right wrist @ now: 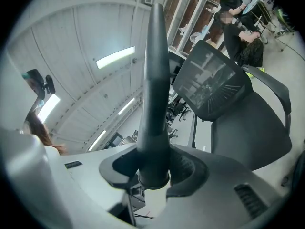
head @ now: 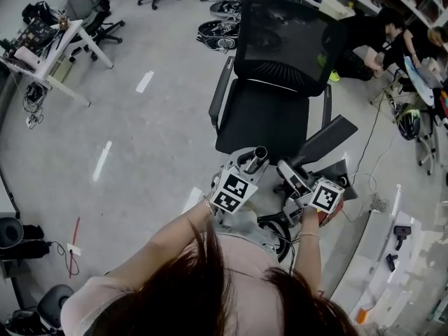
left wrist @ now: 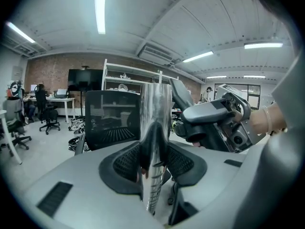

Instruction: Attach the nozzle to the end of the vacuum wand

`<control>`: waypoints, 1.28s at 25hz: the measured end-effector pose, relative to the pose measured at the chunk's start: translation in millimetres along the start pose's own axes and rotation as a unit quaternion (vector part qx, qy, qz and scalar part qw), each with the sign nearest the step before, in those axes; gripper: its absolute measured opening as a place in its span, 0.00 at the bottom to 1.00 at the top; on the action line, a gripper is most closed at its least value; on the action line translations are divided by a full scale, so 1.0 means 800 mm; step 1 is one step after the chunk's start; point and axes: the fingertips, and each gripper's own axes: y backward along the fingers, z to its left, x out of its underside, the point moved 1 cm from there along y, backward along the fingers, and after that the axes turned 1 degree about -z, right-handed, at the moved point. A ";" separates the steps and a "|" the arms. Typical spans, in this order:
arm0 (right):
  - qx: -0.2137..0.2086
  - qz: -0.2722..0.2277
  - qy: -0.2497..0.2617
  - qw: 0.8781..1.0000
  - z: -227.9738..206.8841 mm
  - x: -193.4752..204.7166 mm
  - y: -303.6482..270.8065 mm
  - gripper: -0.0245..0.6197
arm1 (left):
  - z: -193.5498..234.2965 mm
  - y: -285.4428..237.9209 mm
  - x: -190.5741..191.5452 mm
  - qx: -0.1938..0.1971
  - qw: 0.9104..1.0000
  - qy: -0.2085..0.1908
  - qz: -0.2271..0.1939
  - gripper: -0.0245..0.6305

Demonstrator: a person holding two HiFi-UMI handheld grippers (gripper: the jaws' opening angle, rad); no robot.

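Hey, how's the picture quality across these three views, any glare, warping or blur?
Head view: even overhead light, fisheye curving at the edges, office chair sharp. Left gripper view: strong barrel distortion, dark corners, room reflections streak the shiny vacuum wand. Right gripper view: same warping, ceiling lights blown out, nozzle close and slightly soft.

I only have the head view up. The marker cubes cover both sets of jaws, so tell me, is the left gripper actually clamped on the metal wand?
Observer: Yes. In the left gripper view the left gripper has both pads pressed on the shiny wand, which stands upright between them.
Operator: And the right one, where does it hold the nozzle?
Observer: The right gripper view shows the right gripper shut on the dark nozzle close to its round collar end. The rest of the nozzle tapers away from the jaws.
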 end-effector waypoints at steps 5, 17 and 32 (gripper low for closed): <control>-0.011 -0.011 0.011 1.000 0.020 -0.007 -0.003 0.31 | 0.002 0.002 0.000 0.007 1.000 0.001 0.000 0.27; -0.014 -0.042 0.035 0.998 0.048 -0.016 -0.004 0.31 | 0.000 -0.001 0.001 0.020 1.000 -0.001 0.001 0.27; -0.001 -0.019 0.087 0.996 0.066 -0.029 -0.014 0.31 | 0.003 0.000 0.003 0.027 1.000 -0.002 -0.002 0.27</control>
